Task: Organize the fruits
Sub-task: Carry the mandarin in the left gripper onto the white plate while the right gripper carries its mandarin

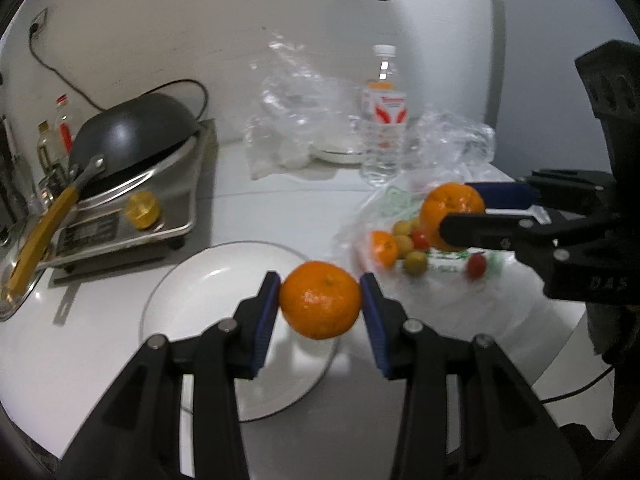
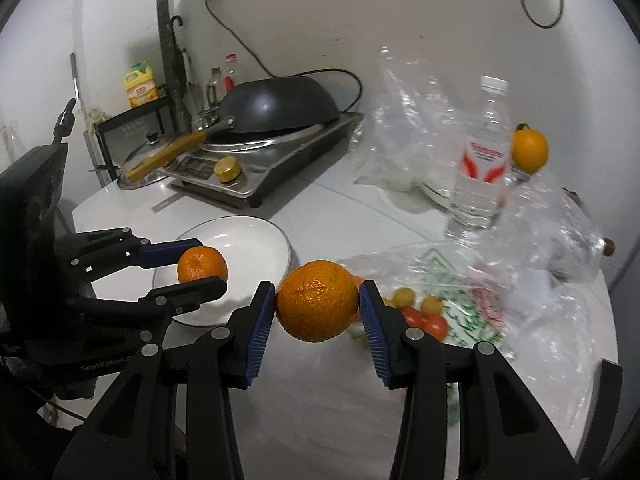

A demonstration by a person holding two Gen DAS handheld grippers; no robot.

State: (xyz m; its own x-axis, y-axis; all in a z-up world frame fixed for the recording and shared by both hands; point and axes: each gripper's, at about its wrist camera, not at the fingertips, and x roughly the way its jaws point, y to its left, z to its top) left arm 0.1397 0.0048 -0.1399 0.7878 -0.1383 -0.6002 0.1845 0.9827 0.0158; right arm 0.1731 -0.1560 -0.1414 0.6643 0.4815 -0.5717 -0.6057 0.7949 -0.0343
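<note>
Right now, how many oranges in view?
4: one in the left gripper over the white plate, one in the right gripper, one on the plastic bag, one behind the water bottle. More may hide under bags.

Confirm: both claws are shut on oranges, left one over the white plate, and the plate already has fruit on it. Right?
Not quite. The white plate holds no fruit; both wrist views show it bare. The rest stands: the left claw grips an orange over the plate, and the right claw grips another orange.
</note>
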